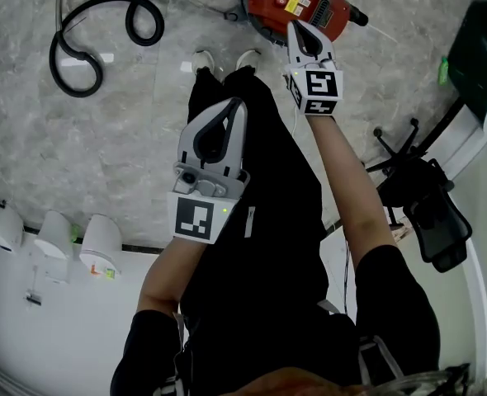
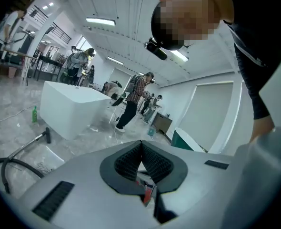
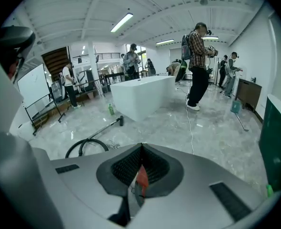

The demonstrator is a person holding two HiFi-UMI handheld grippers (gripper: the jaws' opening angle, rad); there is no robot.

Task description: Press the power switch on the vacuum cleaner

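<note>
The red vacuum cleaner (image 1: 297, 2) sits on the marble floor at the top of the head view, just beyond the person's shoes (image 1: 202, 60). Its black hose (image 1: 103, 23) loops away to the left. My right gripper (image 1: 295, 25) is stretched out and down, with its shut tip over the vacuum's near edge; whether they touch cannot be told. Held closer to the body over the black trousers, my left gripper (image 1: 240, 101) is shut and empty. Both gripper views show the jaws meeting at a point, right (image 3: 141, 145) and left (image 2: 141, 142), and a sliver of red behind them.
A black office chair (image 1: 429, 196) stands to the right, and white fixtures (image 1: 58, 238) lie at the lower left. A white block counter (image 3: 143, 97), a green bottle (image 3: 111, 109), the hose (image 3: 85, 147) and several standing people fill the hall.
</note>
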